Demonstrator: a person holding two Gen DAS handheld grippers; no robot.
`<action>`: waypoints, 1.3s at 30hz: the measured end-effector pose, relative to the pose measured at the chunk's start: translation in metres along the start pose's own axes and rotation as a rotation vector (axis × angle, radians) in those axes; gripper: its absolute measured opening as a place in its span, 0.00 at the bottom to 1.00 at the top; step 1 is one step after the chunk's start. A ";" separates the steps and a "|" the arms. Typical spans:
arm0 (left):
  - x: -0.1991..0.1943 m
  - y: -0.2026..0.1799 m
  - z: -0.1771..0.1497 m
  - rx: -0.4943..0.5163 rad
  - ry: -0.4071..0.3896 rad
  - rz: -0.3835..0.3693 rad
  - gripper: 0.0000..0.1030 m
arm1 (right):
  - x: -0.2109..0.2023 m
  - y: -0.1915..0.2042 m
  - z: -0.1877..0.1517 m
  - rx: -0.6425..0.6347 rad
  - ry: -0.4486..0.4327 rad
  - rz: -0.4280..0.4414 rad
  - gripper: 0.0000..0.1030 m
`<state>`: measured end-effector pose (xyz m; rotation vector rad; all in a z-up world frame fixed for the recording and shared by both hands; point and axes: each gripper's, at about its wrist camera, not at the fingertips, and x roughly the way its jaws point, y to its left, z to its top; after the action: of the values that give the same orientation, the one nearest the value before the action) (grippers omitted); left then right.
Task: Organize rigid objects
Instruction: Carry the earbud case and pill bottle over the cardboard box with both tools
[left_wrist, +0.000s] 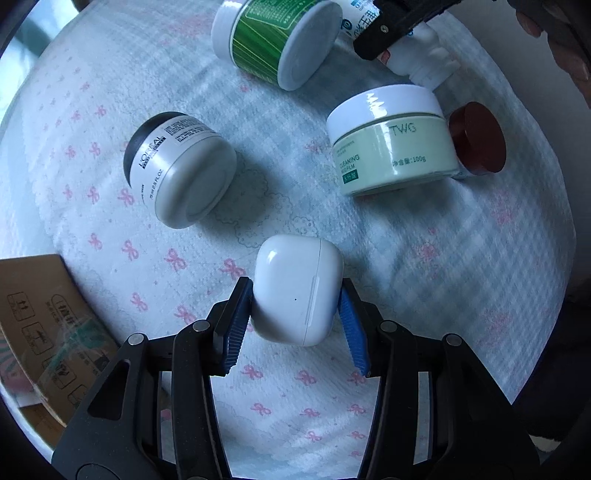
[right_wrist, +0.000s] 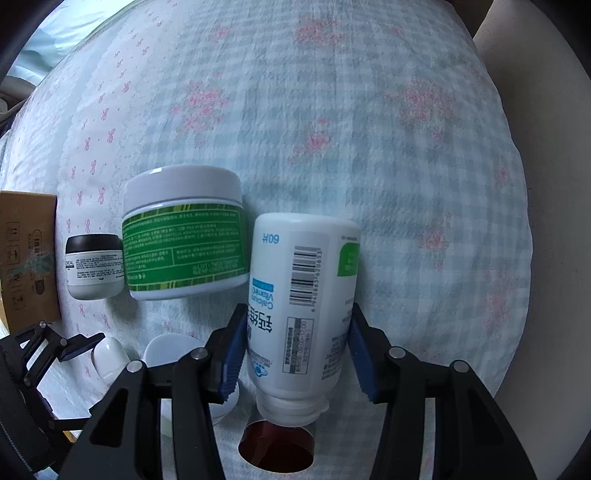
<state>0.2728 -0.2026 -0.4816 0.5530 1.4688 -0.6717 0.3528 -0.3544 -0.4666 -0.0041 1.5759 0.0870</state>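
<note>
The white earbud case (left_wrist: 297, 291) sits clamped between the blue pads of the left gripper (left_wrist: 295, 321), whose fingers (left_wrist: 236, 325) press on its two sides; its lower end hangs past the pads, and whether it touches the bedspread (left_wrist: 424, 258) cannot be told. The right gripper (right_wrist: 295, 347) has its fingers (right_wrist: 232, 354) tight on a white vitamin bottle (right_wrist: 303, 295), held with its base away from the fingers and its neck toward the wrist; the label text is partly covered by the pads.

Just beyond the neck lies a dark red-brown cap (right_wrist: 277, 446), cut off by the gripper frame. Beyond the left fingers, a grey L'Oreal jar (left_wrist: 181, 170) lies tilted on its side to the left, and a pale green TWG jar (left_wrist: 391, 140) lies to the right, half hiding the same brown cap behind it. Further out a green-labelled jar (left_wrist: 273, 40) lies on its side, its top cropped by the frame edge. From the right wrist that jar (right_wrist: 184, 232) stands just left of the bottle, touching or nearly so. A cardboard box (left_wrist: 40, 332) is cut off at the far left. The surface is a bed cover printed with pink bows and checks.
</note>
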 end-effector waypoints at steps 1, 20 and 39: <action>-0.004 0.001 -0.001 -0.007 -0.006 -0.002 0.42 | -0.004 -0.002 -0.005 0.004 -0.004 -0.001 0.46; -0.205 0.008 -0.057 -0.160 -0.309 -0.049 0.42 | -0.167 0.037 -0.063 0.062 -0.198 0.014 0.46; -0.319 0.178 -0.212 -0.433 -0.462 0.046 0.42 | -0.240 0.271 -0.068 -0.052 -0.291 0.215 0.46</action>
<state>0.2539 0.0951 -0.1836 0.0840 1.1121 -0.3910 0.2708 -0.1010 -0.2120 0.1319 1.2786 0.2853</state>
